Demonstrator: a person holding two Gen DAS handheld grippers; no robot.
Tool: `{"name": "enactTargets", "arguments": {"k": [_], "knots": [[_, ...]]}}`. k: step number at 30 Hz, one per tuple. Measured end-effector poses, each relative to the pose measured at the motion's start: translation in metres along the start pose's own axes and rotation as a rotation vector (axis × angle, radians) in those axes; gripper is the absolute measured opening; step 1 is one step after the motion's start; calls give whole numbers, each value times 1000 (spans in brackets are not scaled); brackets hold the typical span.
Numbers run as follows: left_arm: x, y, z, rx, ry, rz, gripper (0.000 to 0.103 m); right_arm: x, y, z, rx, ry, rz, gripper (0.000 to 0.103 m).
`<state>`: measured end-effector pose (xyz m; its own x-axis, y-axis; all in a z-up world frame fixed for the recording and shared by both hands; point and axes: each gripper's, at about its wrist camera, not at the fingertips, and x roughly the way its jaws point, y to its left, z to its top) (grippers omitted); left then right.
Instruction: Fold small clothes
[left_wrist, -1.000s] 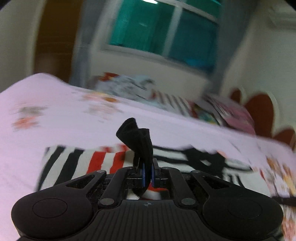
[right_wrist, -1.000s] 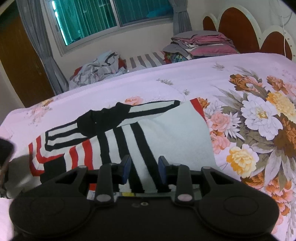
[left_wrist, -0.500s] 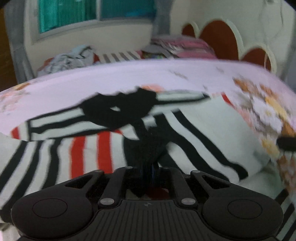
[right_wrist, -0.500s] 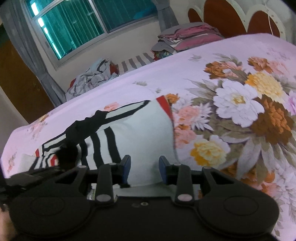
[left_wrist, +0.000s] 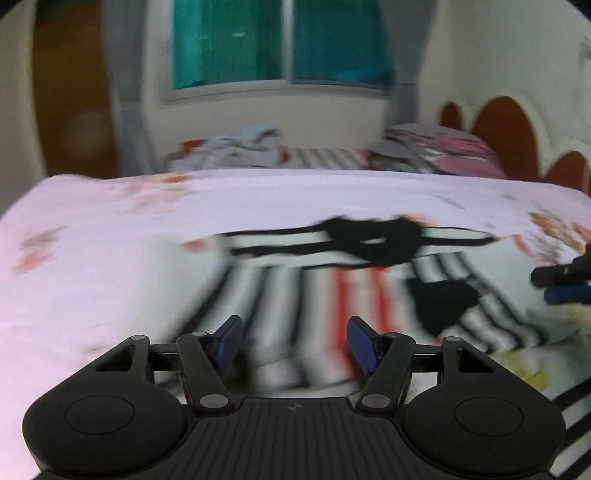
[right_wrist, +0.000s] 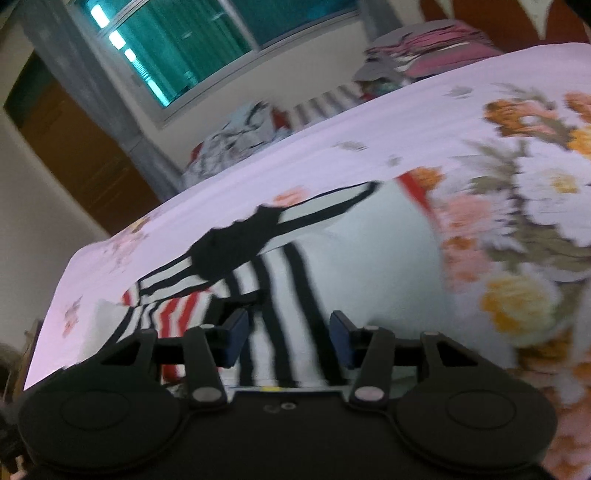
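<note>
Striped knit garment (left_wrist: 332, 291) is lying flat on the bed (left_wrist: 110, 229), long axis running left-right, just ahead of both grippers. L gripper (left_wrist: 293, 341) has just been opening, nothing btwn jaws; R gripper (right_wrist: 288, 336) likewise widening, empty, hovering over garment's right half.

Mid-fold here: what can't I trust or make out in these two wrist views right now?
- Striped garment: left wrist view is motion-blurred, so fold edges are unreadable; its near edge hides behind the left gripper.
- Same garment, right wrist view: near hem is covered by the right gripper.
- Right gripper in the left view: cut off by the right edge.
- Clothes pile beyond the bed: blurred, items indistinguishable.
</note>
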<state>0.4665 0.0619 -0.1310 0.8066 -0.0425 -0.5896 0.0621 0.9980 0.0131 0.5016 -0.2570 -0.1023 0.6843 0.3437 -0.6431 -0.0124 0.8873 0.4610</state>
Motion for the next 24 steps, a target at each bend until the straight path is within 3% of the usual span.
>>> {"name": "enactTargets", "arguments": {"k": [6, 9, 11, 12, 13, 14, 15, 16, 22, 24], "knots": [[-7, 58, -37, 8, 104, 108, 63, 40, 17, 0, 48, 85, 54, 48], [6, 63, -42, 3, 121, 120, 63, 60, 19, 0, 91, 138, 62, 49], [20, 57, -39, 27, 144, 114, 63, 67, 24, 0, 66, 142, 23, 47], [24, 51, -37, 56, 125, 120, 63, 71, 26, 1, 50, 155, 0, 35], [27, 49, -36, 74, 121, 124, 62, 73, 27, 2, 37, 163, -11, 10], [29, 50, -33, 67, 125, 123, 62, 72, 30, 4, 13, 162, -18, 6], [30, 53, -30, 40, 129, 96, 42, 68, 33, 5, -19, 143, -16, 5], [34, 56, -27, 21, 137, 71, 30, 58, 40, 8, -66, 109, -13, 5], [41, 58, -27, 46, 146, 46, 26, -9, 40, 23, -181, -110, -36, 5], [41, 57, -27, 53, 147, 43, 26, -8, 27, 17, -191, -92, -96, 5]]}}
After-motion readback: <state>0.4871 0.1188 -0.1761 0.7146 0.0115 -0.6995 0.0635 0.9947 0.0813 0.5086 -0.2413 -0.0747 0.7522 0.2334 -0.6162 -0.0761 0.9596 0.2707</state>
